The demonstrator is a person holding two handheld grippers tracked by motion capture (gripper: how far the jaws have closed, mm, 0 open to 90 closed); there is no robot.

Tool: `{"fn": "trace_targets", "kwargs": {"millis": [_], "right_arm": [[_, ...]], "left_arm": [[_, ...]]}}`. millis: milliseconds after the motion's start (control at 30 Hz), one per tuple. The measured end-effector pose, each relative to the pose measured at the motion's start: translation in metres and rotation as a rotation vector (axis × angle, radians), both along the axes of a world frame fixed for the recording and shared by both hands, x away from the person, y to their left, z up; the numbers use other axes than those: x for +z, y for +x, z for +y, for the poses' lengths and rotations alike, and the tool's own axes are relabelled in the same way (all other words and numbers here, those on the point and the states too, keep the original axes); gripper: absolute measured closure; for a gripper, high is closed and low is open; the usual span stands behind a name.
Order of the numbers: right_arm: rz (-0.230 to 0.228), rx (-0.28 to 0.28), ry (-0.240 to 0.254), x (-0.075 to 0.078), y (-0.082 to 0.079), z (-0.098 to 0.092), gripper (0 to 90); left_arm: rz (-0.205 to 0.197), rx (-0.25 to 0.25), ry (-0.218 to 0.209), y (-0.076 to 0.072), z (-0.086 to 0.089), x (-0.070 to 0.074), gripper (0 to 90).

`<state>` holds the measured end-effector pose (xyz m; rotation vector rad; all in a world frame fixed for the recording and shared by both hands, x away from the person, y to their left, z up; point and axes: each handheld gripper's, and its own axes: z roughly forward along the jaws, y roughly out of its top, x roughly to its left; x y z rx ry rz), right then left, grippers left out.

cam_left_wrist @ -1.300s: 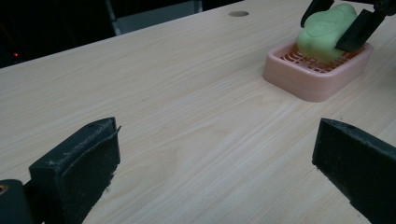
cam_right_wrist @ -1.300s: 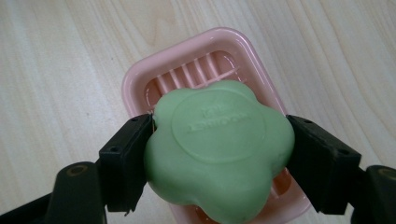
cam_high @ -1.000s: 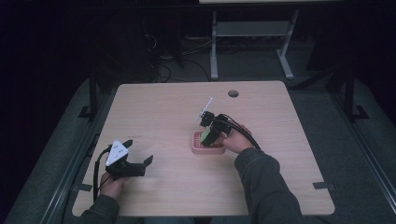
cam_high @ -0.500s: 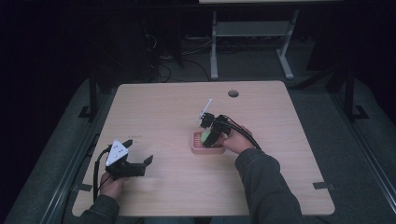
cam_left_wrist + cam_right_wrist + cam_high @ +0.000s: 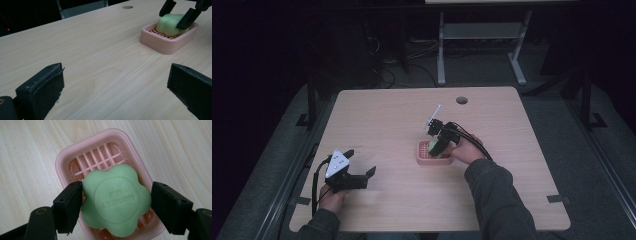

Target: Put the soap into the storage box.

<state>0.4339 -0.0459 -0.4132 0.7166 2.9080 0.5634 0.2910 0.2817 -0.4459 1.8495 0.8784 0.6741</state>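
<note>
A green flower-shaped soap (image 5: 116, 202) lies in a pink slatted soap dish (image 5: 75, 155) near the middle of the wooden table. My right gripper (image 5: 116, 197) points down over it, one jaw pressed against each side of the soap, which rests on the dish's slats. From above, the soap (image 5: 433, 146), dish (image 5: 422, 158) and right gripper (image 5: 436, 145) sit together, right of centre. My left gripper (image 5: 362, 176) lies low at the table's front left, open with nothing between its jaws. Its own view looks across bare wood from the left gripper (image 5: 115, 90) toward the dish (image 5: 165, 42) and soap (image 5: 168, 25).
A round cable hole (image 5: 461, 100) sits near the table's far edge. Beyond the table stand a metal frame's legs (image 5: 442, 55) and loose cables on a dark floor. Bare wood (image 5: 382, 125) stretches between the two grippers.
</note>
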Motion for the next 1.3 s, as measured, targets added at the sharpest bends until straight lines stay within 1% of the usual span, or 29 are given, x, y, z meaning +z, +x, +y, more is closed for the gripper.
{"fn": "trace_targets", "kwargs": {"millis": [167,367,533,867,1033,1100,1200,1300], "right_arm": [[0.001,-0.004,0.001,0.000,0.000,-0.001,25.8],[0.016,-0.015,0.009,0.001,0.000,-0.004,24.4],[0.022,-0.012,0.020,0.002,0.000,-0.005,24.5],[0.029,-0.010,0.026,0.002,0.000,-0.006,23.8],[0.028,-0.008,0.037,0.004,-0.001,-0.008,23.9],[0.025,-0.005,0.043,0.005,-0.001,-0.009,23.9],[0.010,-0.008,0.057,0.009,-0.003,-0.012,24.0],[0.012,-0.013,0.067,0.011,-0.005,-0.014,24.0]], "left_arm": [[0.001,-0.001,0.000,0.000,0.000,0.000,0.2],[0.002,-0.001,-0.002,0.000,-0.001,0.000,0.2],[0.001,0.000,-0.001,0.001,-0.001,-0.001,0.2],[0.002,0.003,0.000,0.002,-0.002,-0.001,0.2],[0.006,0.003,-0.003,0.002,-0.002,-0.001,0.2],[0.006,0.001,0.005,0.002,-0.003,-0.001,0.2],[0.009,0.001,0.000,0.002,-0.003,-0.001,0.2],[0.007,-0.003,-0.002,0.002,-0.003,-0.001,0.2]]}}
